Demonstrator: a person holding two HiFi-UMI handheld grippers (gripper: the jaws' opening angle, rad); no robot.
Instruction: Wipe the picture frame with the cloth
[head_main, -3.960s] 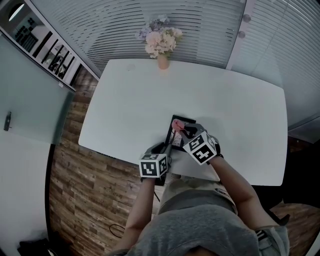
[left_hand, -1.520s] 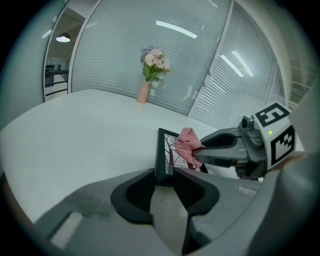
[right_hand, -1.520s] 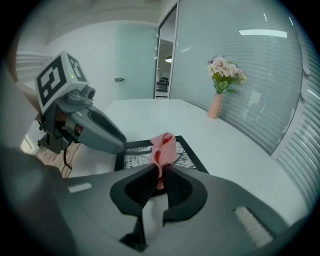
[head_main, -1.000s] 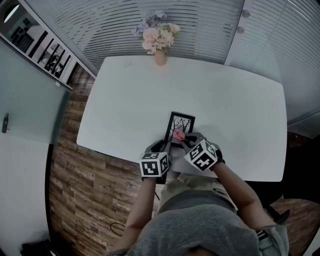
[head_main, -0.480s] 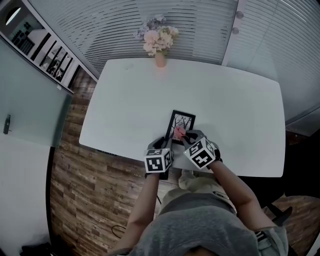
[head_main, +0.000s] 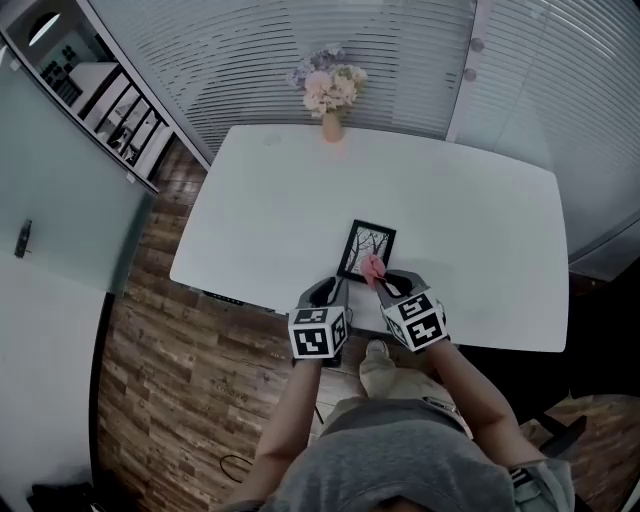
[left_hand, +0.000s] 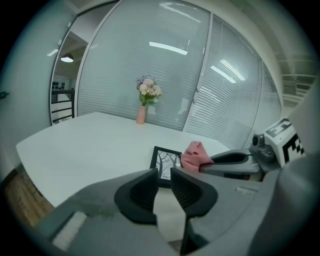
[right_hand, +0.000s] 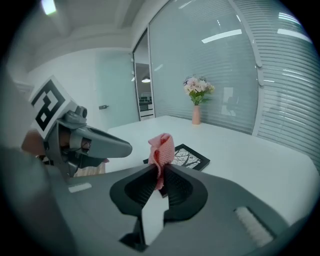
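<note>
A black picture frame (head_main: 367, 250) with a tree print lies flat near the front edge of the white table (head_main: 460, 200). My right gripper (head_main: 385, 282) is shut on a crumpled pink cloth (head_main: 372, 267), which hangs just over the frame's near end. In the right gripper view the cloth (right_hand: 162, 147) sticks up from the jaws with the frame (right_hand: 192, 157) behind it. My left gripper (head_main: 335, 287) hovers at the frame's near left corner. Its jaws are closing with nothing between them. In the left gripper view that gripper (left_hand: 162, 172) is short of the frame (left_hand: 162, 160) and the cloth (left_hand: 196, 155).
A vase of pink and white flowers (head_main: 330, 95) stands at the table's far edge. Glass walls with blinds run behind the table. Wood floor (head_main: 170, 350) lies to the left, below the table's front edge. The person's trousers show under the grippers.
Both grippers have drawn back toward the person and risen off the frame. The cloth has lifted from the glass with the right gripper. The left jaws have narrowed.
</note>
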